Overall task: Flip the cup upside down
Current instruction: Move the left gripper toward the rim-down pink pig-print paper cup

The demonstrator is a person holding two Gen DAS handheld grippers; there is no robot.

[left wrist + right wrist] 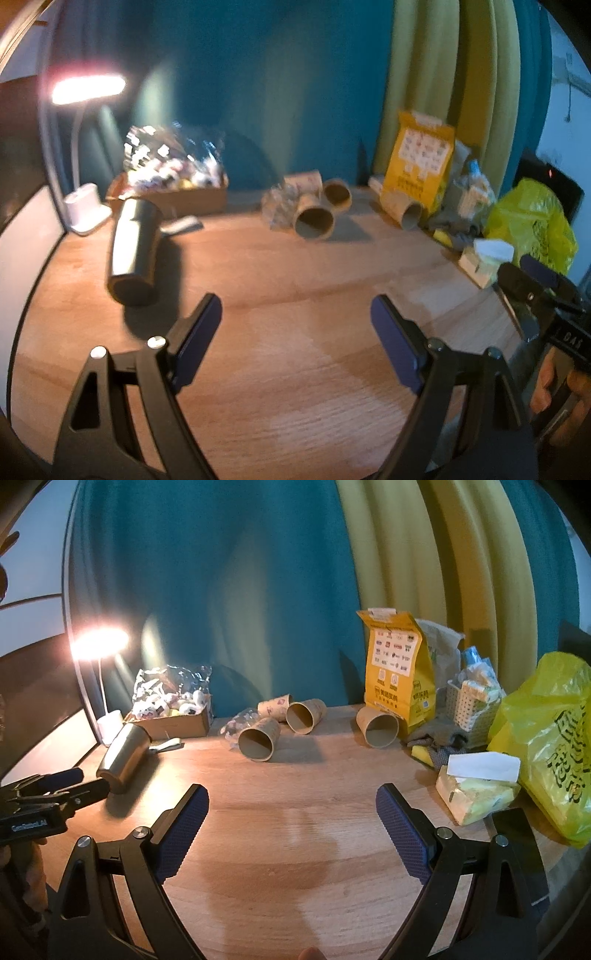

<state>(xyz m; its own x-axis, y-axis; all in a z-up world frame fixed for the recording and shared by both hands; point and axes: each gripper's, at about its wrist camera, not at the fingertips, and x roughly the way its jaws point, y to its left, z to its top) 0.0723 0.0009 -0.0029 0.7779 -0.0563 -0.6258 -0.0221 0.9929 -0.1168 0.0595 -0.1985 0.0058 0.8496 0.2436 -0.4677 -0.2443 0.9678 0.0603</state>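
Hovering above a wooden table, the left gripper and the right gripper both have their jaws spread wide and hold nothing. A metal cup lies on its side at the left, near a lit desk lamp, its base toward the left camera. It is nearer the left gripper, which probably makes that the one to reach. Several paper cups also lie tipped over at the back, beside a yellow bag. Which cup the task means is unclear.
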